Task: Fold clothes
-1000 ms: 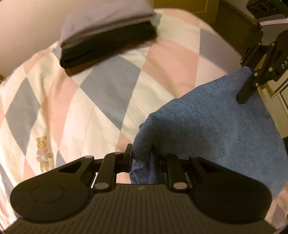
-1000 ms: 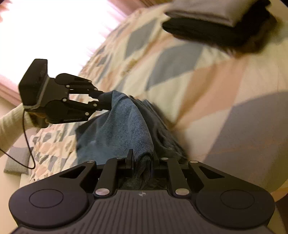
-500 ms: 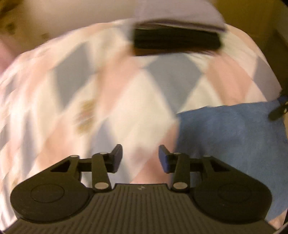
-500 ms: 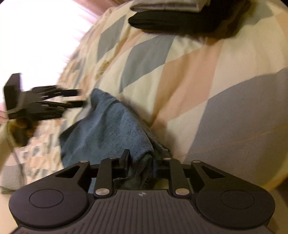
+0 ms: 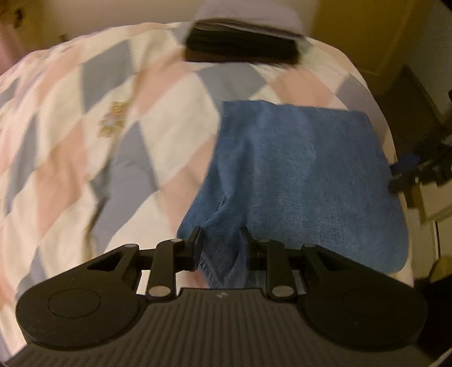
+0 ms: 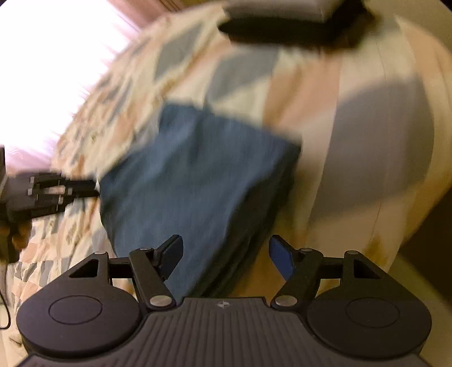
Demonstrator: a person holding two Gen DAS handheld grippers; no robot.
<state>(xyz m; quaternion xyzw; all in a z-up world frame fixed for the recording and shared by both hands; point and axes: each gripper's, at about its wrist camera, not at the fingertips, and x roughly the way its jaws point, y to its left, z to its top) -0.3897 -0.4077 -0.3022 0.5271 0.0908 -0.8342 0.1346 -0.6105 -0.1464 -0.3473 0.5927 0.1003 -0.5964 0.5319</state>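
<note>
A folded blue garment lies flat on the diamond-patterned bedspread. My left gripper has its jaws partly closed around the garment's near left corner, with blue cloth bunched between the fingers. My right gripper is open and empty, its fingers spread just above the garment's near edge. The left gripper also shows in the right wrist view, at the garment's left edge. Both views are blurred by motion.
A stack of folded clothes, grey on black, sits at the far end of the bed; it also shows in the right wrist view. The bed edge drops off to the right. A bright window is at the left.
My right gripper has opened and let go of the blue garment, which now lies flat. My left gripper, open half a second ago, has moved right and closed onto the garment's corner.
</note>
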